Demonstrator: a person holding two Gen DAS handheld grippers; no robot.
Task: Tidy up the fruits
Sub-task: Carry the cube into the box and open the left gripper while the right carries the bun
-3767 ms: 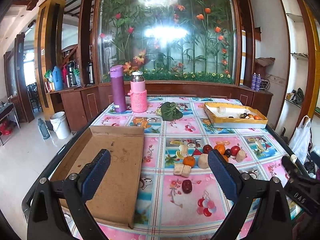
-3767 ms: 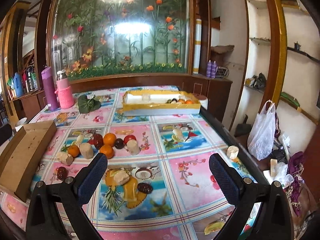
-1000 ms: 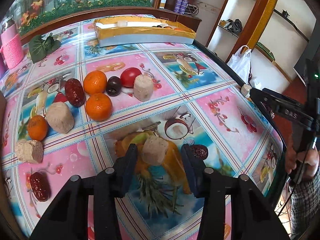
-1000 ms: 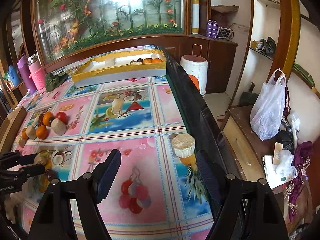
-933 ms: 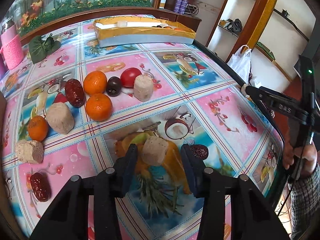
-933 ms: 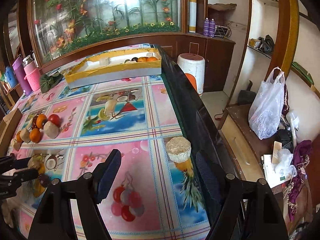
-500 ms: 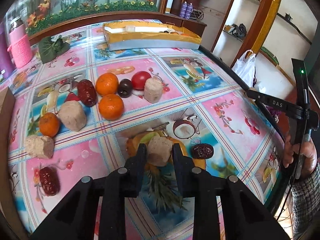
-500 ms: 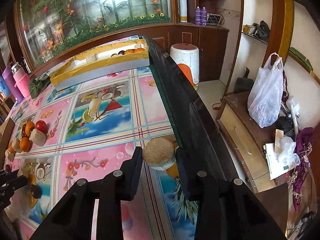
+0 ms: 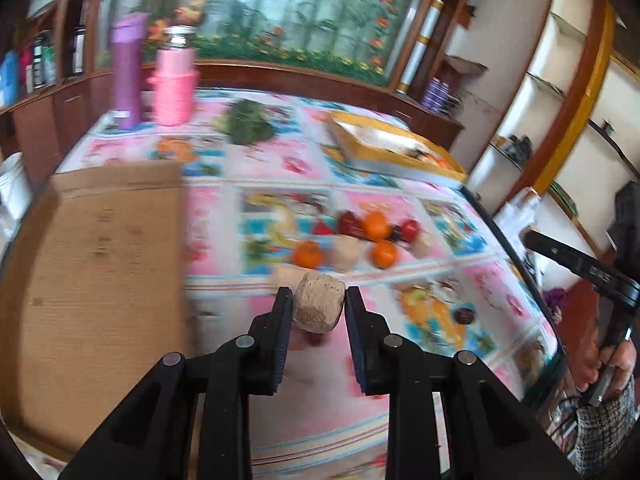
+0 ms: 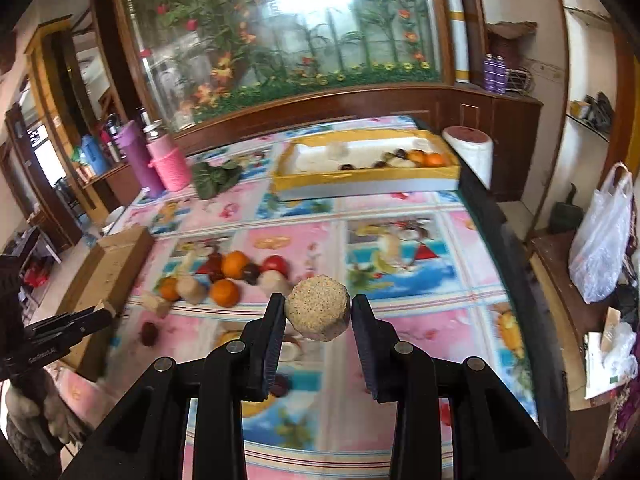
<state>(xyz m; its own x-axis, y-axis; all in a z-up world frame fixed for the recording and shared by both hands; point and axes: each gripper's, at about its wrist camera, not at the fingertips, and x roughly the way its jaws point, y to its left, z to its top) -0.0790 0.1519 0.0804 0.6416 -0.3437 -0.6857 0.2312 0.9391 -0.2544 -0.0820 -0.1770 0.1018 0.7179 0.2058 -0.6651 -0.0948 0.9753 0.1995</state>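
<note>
My left gripper [image 9: 317, 303] is shut on a tan cake-like block [image 9: 318, 307] and holds it above the table. My right gripper [image 10: 318, 311] is shut on a round grainy tan cake [image 10: 318, 307], also lifted. A cluster of oranges [image 10: 235, 264], a red tomato [image 10: 275, 265], dark dates and more tan blocks lies mid-table; it also shows in the left wrist view [image 9: 376, 227]. A yellow-rimmed tray [image 10: 360, 182] holding some fruit stands at the far right of the table. The left wrist view is motion-blurred.
A flat cardboard box [image 9: 100, 264] lies on the table's left side. A purple flask [image 10: 140, 162], a pink bottle [image 10: 168, 164] and a green leaf bundle [image 10: 216, 178] stand at the back. A dark date [image 9: 464, 314] lies near the right edge. The table's black edge [image 10: 516, 264] runs along the right.
Both grippers closed on their tan pieces and lifted them off the table. Both views have swung up and toward the table's middle and back.
</note>
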